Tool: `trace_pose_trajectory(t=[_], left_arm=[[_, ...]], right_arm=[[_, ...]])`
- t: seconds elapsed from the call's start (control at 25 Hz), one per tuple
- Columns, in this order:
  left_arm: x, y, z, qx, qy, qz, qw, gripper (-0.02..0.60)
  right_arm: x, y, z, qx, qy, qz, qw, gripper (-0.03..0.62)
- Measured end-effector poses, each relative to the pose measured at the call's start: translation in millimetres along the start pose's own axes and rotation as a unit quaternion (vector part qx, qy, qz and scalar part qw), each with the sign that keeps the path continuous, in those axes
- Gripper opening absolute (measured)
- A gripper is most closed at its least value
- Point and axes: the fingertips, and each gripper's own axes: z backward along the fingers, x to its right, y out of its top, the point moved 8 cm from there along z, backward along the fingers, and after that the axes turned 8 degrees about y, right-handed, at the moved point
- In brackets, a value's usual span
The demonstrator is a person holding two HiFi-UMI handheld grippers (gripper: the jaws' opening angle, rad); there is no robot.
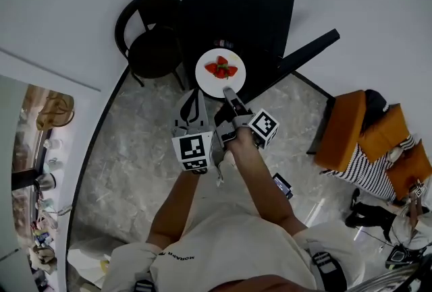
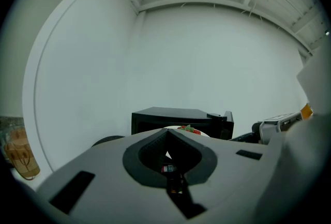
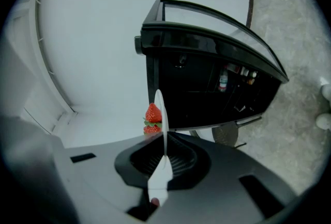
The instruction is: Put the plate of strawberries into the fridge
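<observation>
The right tongs are clenched on the near rim of a round white plate, which juts out ahead of them with a small heap of red strawberries on its middle. In the right gripper view the tongs pinch that plate edge-on, a thin white line rising from between the dark pads, and the strawberries sit just to one side of it. The left tongs lie alongside the right ones, a little to their left, with the tips close to the plate's near rim; I cannot tell whether they touch it. In the left gripper view these tongs are closed tip to tip with nothing between them, and the strawberries peek over the top of them. Directly beyond both tongs stands a low black boxy fridge. Its door is swung open out to the right of the right tongs. Through the opening, the right gripper view shows the dark inside of the fridge with a few small bottles. Ahead and to the left of the left tongs is a round black chair, and well off to the right of the right tongs are orange seats on the grey marbled floor.
</observation>
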Motion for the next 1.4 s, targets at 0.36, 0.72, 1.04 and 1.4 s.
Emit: trace_pose_trajectory(t=[0.36,0.72,1.04,1.4], left_arm=[[7.5,-43.9,-28.6,0.000,0.007,0.013,0.9999,0.000],[15.4,-83.4,-66.0,0.005,0.003,0.001,1.0000,0.000],[14.9,-122.1,-81.7,0.001,-0.011,-0.001,0.9999,0.000],[16.5,-156.6,-91.8,-0.006,-0.013,-0.005,0.9999,0.000]], right_arm=[[70.3,17.4,-24.5,-0.006,-0.008,-0.012,1.000,0.020],[136.9,40.3,-47.7,0.008,-0.001,-0.016,1.000,0.020],[181.6,49.1,-55.3,0.026,-0.023,-0.018,0.999,0.020],[226.4,58.2,-65.0,0.037,-0.020,-0.002,0.999,0.020]])
